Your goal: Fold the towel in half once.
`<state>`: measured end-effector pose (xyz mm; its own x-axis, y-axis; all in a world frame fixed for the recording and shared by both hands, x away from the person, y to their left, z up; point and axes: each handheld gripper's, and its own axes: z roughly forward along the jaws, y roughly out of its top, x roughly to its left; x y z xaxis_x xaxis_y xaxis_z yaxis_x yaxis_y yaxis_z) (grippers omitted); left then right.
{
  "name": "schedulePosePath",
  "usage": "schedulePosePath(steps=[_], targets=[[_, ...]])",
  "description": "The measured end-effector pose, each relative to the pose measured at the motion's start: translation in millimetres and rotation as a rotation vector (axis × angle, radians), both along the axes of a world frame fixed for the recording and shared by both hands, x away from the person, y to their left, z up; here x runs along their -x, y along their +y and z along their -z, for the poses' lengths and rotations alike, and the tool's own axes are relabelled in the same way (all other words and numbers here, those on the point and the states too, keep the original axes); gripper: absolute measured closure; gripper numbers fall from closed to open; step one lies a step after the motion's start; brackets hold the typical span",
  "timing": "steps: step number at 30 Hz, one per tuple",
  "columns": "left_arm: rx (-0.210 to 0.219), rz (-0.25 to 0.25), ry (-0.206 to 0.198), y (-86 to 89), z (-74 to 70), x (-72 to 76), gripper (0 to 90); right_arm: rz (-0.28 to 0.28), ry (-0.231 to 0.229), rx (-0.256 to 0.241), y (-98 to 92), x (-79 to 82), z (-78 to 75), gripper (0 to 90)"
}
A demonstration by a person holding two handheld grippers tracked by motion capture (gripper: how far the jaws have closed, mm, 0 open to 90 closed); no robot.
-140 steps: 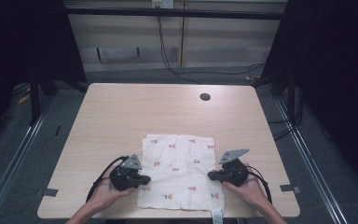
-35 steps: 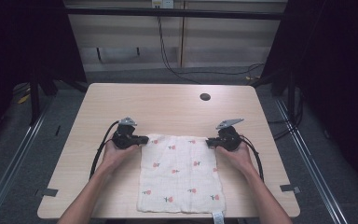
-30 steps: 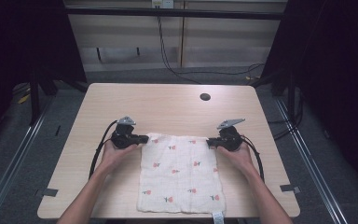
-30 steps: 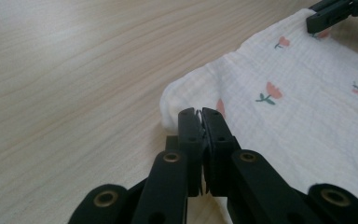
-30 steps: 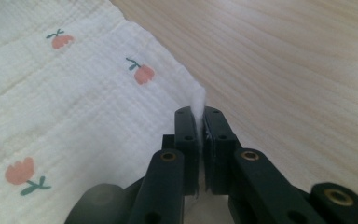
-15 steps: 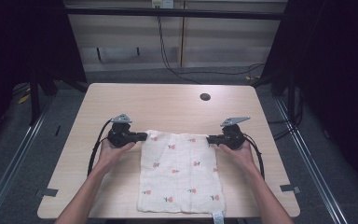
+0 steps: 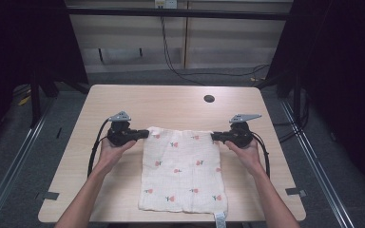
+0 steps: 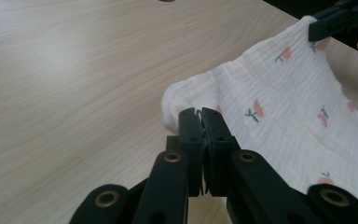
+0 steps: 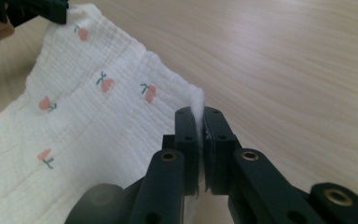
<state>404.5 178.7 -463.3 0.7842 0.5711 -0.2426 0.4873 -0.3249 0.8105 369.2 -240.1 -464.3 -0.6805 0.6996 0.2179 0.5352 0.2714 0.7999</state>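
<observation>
**Cloth pulled out flat, both far corners pinched**

Starting big: the light wooden table (image 7: 123,199) has a round grommet hole (image 7: 209,99) near its far edge. The white cloth (image 7: 183,171) with little red flower prints lies in the middle-front part of it, near edge just about at the table's front edge.

What changed: a few seconds back the cloth sat wider and shorter with the grippers down at its near side. Now both have gone to the far side and the cloth reads as one longer, narrower sheet, so I'd guess a fold got opened out or the thing got dragged straight. In the last second the grippers also drifted a bit further apart, and the far edge looks taut between them.

Left gripper (image 7: 142,133) is clamped on the far-left corner, jaws closed with fabric bunched between them. Right gripper (image 7: 215,137) is likewise clenched on the far-right corner, a tuft poking up between its jaws.

My read: spreading is nearly done, next comes laying the edge down and letting go, or starting a fold.
</observation>
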Motion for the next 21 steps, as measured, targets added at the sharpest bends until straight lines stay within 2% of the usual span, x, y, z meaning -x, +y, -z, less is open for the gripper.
schedulePosePath(steps=[1, 4, 6, 8, 10, 13, 15, 18, 21], targets=[[-0.005, 0.005, 0.001, -0.2, 0.5, -0.3, 88.1, 0.008, -0.004, -0.015, -0.5, -1.3, -2.2, 86.0], [0.006, 0.003, -0.011, 0.5, -4.0, -2.5, 88.1, 0.01, -0.007, -0.015, -0.8, -6.0, -8.0, 86.3], [0.018, 0.0, -0.025, 1.5, -11.3, -4.4, 88.1, 0.007, -0.009, -0.015, -1.1, -10.0, -12.9, 86.4], [0.023, -0.009, -0.043, 2.7, -19.2, -7.3, 88.1, 0.006, -0.018, 0.01, -2.1, -14.3, -19.7, 86.4], [0.022, -0.014, -0.063, 3.3, -26.8, -10.3, 88.1, 0.01, -0.032, -0.005, -5.4, -18.1, -27.6, 86.6], [0.042, -0.017, -0.085, 4.7, -36.3, -13.7, 88.1, 0.019, -0.037, 0.009, -8.2, -21.8, -35.6, 86.7], [0.038, -0.018, -0.11, 4.8, -41.6, -15.0, 88.0, 0.026, -0.037, 0.013, -9.5, -25.0, -39.0, 86.7], [0.063, -0.005, -0.124, 3.5, -47.4, -16.8, 88.1, 0.04, -0.051, -0.01, -11.7, -29.9, -45.3, 86.7], [0.074, -0.006, -0.135, 2.4, -45.5, -12.9, 88.1, 0.045, -0.07, -0.04, -13.3, -29.1, -49.2, 86.8]])
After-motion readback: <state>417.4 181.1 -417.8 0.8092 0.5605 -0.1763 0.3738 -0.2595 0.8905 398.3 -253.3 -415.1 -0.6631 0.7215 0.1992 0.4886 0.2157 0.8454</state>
